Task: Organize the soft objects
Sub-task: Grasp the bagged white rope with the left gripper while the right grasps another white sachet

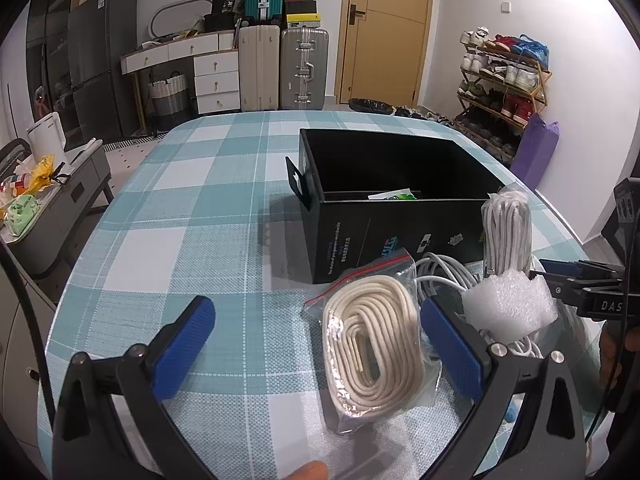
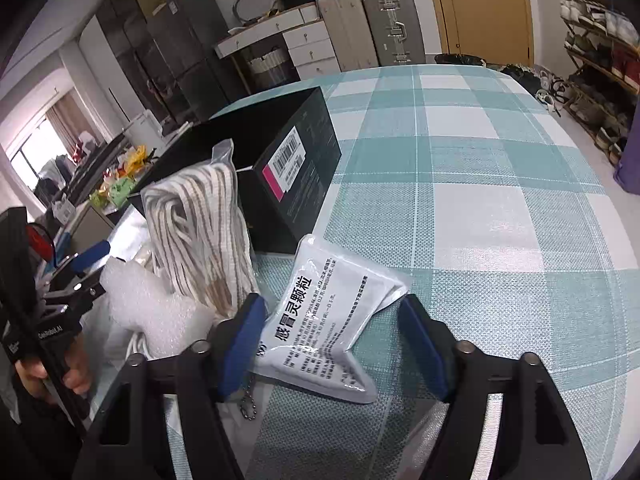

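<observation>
The right gripper [image 2: 332, 344] was positioned over the white sachet [image 2: 328, 320] with a blue pad on either side; the left pad touched the sachet's edge, the right pad stood just clear, so no firm grip was in evidence. The sachet lay flat on the checked tablecloth [image 2: 500, 208], just in front of the black box [image 2: 296, 168]. It appeared light, thin, glossy and pliant: judged liable to slip or buckle, best pinched across its narrow middle. It was white with black printing, its corners drawn into points.

The left gripper [image 1: 316, 344] stood wide open, nothing pressed between its pads, straddling the near side of a clear zip bag of cream cord [image 1: 372, 356] lying in front of the same box. The bag looked slick and the coil soft; a hold across the coil's width was judged soundest. Beside the box leaned a second packed rope bundle [image 2: 204, 232], with a piece of white foam [image 2: 156, 308] and white cable [image 1: 444, 276] near it.
</observation>
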A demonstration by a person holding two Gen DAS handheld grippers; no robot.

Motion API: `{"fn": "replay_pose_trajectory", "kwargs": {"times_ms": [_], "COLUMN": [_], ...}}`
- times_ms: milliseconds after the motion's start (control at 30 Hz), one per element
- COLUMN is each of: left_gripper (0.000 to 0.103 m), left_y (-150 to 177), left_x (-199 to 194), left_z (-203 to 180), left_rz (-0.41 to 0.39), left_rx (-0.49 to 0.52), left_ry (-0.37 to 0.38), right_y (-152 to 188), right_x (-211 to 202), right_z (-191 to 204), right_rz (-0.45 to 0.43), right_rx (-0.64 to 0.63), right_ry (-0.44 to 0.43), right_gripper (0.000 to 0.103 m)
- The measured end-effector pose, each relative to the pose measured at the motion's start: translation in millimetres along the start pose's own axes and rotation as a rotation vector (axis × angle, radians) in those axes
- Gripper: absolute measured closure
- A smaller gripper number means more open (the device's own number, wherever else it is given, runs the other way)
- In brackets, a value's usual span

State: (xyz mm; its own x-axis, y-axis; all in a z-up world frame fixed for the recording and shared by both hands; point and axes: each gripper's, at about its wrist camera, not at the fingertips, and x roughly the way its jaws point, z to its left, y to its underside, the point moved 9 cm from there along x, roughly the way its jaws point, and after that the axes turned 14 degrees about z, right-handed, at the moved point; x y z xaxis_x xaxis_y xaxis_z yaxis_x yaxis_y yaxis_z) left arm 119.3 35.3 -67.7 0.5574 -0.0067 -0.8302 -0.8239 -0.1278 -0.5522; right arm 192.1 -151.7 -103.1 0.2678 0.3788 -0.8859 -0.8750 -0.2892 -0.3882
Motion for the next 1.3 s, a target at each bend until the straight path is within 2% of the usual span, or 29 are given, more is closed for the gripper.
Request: {"fn": "replay_pose_trajectory", "kwargs": {"times_ms": [100, 200, 533, 567, 600, 633, 867, 1167, 1267, 1300], "left_gripper": [0.000, 0.000, 0.000, 0.000, 0.000, 0.000, 0.000, 0.001, 0.008, 0.017], "left_y": [0.1, 0.3, 3.0, 3.0, 3.0, 3.2, 4.8, 9.9, 13.0, 13.7], "left_x": [0.0, -0.1, 2.9, 3.3, 3.6, 4.0, 7.5, 13.8, 15.2, 14.9], "left_z": [-0.7, -1.2, -1.4, -0.8, -0.5, -0.2, 1.2, -5.0, -9.5, -12.1], "left_rz": [0.002, 0.003, 0.018, 0.019, 0.021, 0.021, 0.039, 0.089, 0.104, 0.102], "left_rx": [0.001, 0.002, 0.000, -0.001, -0.002, -0.003, -0.010, -0.017, -0.012, -0.007], "left_ry": [0.000, 0.000, 0.003, 0.004, 0.004, 0.006, 0.014, 0.096, 0.133, 0.152], "right_y": [3.0, 6.7, 11.7, 11.4, 11.5, 11.3, 9.1, 7.3, 7.3, 7.2], "right_x": [0.8, 1.3, 3.5, 3.9, 3.9, 3.8, -0.2, -11.9, -14.6, -15.6], "right_z": [1.2, 0.2, 3.1, 2.9, 3.0, 2.8, -2.0, 2.8, 5.0, 5.8], "right_rz": [0.008, 0.017, 0.021, 0.020, 0.020, 0.019, 0.000, -0.049, -0.057, -0.061], "right_rx": [-0.032, -0.070, -0.138, -0.144, -0.149, -0.154, -0.151, -0.154, -0.158, -0.159], "right_ry": [0.047, 0.120, 0.182, 0.187, 0.197, 0.205, 0.179, 0.148, 0.145, 0.143], "right_gripper": [0.041, 0.042, 0.042, 0.044, 0.052, 0.055, 0.066, 0.066, 0.066, 0.066]}}
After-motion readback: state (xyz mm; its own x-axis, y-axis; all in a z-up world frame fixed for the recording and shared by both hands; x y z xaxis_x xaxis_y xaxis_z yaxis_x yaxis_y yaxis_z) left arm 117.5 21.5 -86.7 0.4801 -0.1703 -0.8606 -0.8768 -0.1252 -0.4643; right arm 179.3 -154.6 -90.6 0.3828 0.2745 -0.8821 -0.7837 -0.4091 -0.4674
